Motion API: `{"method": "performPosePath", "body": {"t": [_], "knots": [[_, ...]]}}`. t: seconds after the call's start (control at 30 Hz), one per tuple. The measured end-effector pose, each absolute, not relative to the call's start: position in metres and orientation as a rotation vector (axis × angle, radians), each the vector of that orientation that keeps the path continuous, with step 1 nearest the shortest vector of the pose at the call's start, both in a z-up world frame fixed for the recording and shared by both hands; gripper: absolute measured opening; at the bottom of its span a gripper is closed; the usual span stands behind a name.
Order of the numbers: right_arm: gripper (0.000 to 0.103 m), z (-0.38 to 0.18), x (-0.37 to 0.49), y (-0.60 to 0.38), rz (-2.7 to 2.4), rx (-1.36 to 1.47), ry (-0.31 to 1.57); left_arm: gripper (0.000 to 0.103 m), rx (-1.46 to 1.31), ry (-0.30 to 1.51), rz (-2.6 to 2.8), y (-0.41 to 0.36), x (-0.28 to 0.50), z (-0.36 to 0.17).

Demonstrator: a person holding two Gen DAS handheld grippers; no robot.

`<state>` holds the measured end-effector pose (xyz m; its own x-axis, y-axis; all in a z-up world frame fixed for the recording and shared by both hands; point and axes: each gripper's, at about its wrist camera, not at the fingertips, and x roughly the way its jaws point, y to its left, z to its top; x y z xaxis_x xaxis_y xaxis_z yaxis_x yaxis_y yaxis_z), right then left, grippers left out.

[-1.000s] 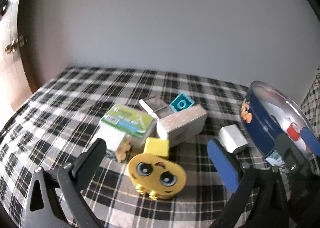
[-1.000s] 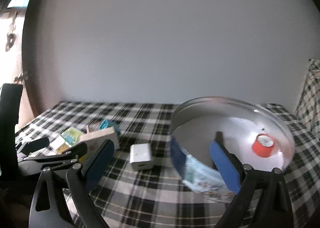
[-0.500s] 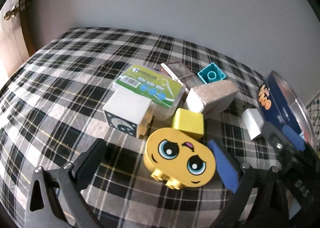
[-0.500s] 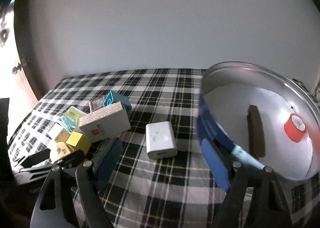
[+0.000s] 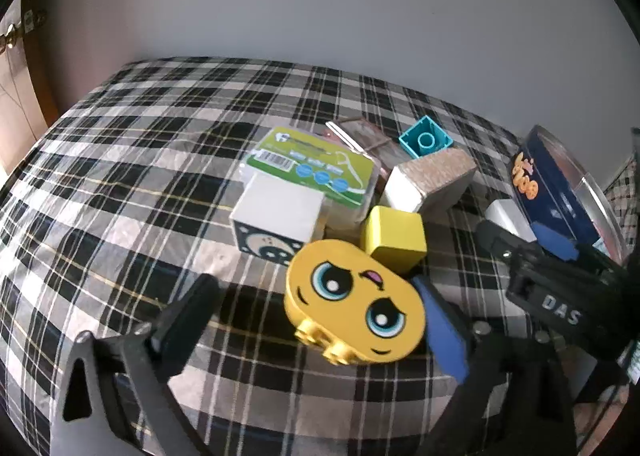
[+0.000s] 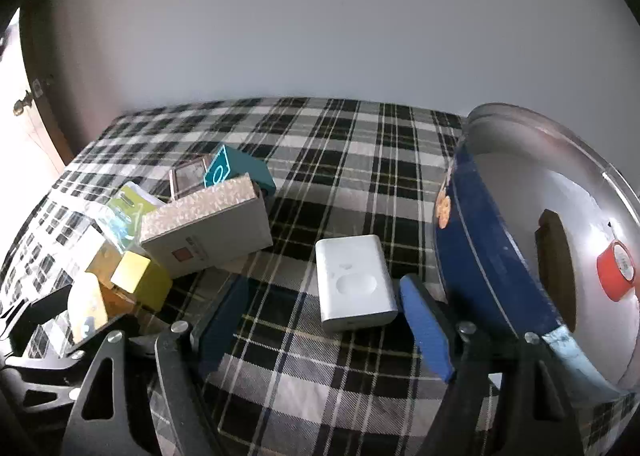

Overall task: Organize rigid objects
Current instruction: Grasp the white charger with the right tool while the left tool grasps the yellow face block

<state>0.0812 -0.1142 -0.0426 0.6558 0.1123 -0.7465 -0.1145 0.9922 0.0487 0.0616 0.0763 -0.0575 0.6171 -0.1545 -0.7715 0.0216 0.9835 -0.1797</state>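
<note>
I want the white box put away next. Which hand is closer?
Right. The right hand-held gripper already straddles the white rectangular plastic box, jaws open; the left hand-held gripper sits at the yellow face toy.

left gripper (image 5: 320, 320): jaws closing, now flank yellow face toy (image 5: 354, 302), blue pad at its 3 o'clock | right gripper (image 6: 326, 320): lowered, jaws closing around white charger (image 6: 354, 282), not pressing

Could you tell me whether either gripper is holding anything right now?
Nothing is held: left gripper straddles the face toy, right gripper the white box, both closing.
</note>
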Motion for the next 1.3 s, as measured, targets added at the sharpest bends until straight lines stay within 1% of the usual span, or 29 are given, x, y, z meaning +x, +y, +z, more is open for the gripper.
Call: {"method": "performPosePath", "body": {"t": [0.1,0.17,0.2,0.27,0.3,0.33,0.37,0.4,0.5,0.53,0.57,0.6,0.63,0.67,0.8,0.83,0.9,0.93,0.97,1.0,1.03,1.13,1.3], "knots": [[0.08,-0.052,0.093,-0.111,0.121,0.006,0.907,0.089,-0.195,0.889,-0.135,0.082,0.059,-0.056],[0.079,-0.052,0.094,-0.109,0.112,0.0,0.902,0.08,-0.205,0.884,-0.145,0.085,0.057,-0.056],[0.079,-0.053,0.095,-0.108,0.113,-0.005,0.91,0.077,-0.209,0.881,-0.147,0.087,0.057,-0.056],[0.067,-0.053,0.093,-0.105,0.117,-0.03,0.902,0.069,-0.195,0.883,-0.147,0.09,0.054,-0.056],[0.054,-0.052,0.091,-0.104,0.126,-0.038,0.895,0.069,-0.179,0.886,-0.15,0.09,0.053,-0.056],[0.043,-0.052,0.089,-0.102,0.137,-0.047,0.889,0.069,-0.162,0.889,-0.154,0.09,0.052,-0.056],[0.041,-0.051,0.085,-0.1,0.148,-0.058,0.884,0.069,-0.145,0.891,-0.156,0.088,0.05,-0.056],[0.04,-0.051,0.083,-0.097,0.156,-0.068,0.881,0.069,-0.13,0.894,-0.154,0.087,0.049,-0.056],[0.04,-0.051,0.076,-0.097,0.202,-0.045,0.882,0.074,-0.146,0.892,-0.146,0.086,0.048,-0.057],[0.04,-0.05,0.074,-0.098,0.213,-0.034,0.881,0.078,-0.176,0.886,-0.137,0.087,0.047,-0.056],[0.04,-0.049,0.071,-0.1,0.222,-0.027,0.879,0.086,-0.212,0.878,-0.123,0.089,0.045,-0.056],[0.04,-0.048,0.07,-0.1,0.23,-0.021,0.875,0.09,-0.237,0.874,-0.109,0.091,0.044,-0.057],[0.04,-0.046,0.067,-0.102,0.237,-0.013,0.868,0.096,-0.252,0.872,-0.094,0.091,0.043,-0.057],[0.04,-0.043,0.066,-0.103,0.242,-0.002,0.858,0.098,-0.262,0.871,-0.074,0.091,0.043,-0.058],[0.04,-0.035,0.063,-0.106,0.258,0.016,0.82,0.099,-0.282,0.866,0.013,0.089,0.047,-0.059],[0.04,-0.035,0.063,-0.105,0.258,0.014,0.815,0.097,-0.288,0.865,0.029,0.089,0.048,-0.059],[0.04,-0.033,0.062,-0.107,0.259,0.012,0.81,0.088,-0.293,0.857,0.062,0.091,0.048,-0.059],[0.04,-0.033,0.062,-0.108,0.261,0.013,0.808,0.08,-0.287,0.856,0.068,0.093,0.048,-0.059],[0.041,-0.033,0.061,-0.109,0.264,0.015,0.806,0.07,-0.272,0.858,0.065,0.094,0.048,-0.059],[0.041,-0.032,0.061,-0.111,0.267,0.016,0.803,0.063,-0.241,0.864,0.054,0.095,0.047,-0.059],[0.04,-0.031,0.058,-0.115,0.269,0.017,0.8,0.054,-0.214,0.869,0.043,0.096,0.046,-0.058],[0.04,-0.027,0.054,-0.12,0.274,0.024,0.786,0.054,-0.175,0.875,-0.005,0.103,0.041,-0.058],[0.04,-0.017,0.044,-0.123,0.291,0.035,0.724,0.053,-0.192,0.866,-0.027,0.109,0.037,-0.057]]}}
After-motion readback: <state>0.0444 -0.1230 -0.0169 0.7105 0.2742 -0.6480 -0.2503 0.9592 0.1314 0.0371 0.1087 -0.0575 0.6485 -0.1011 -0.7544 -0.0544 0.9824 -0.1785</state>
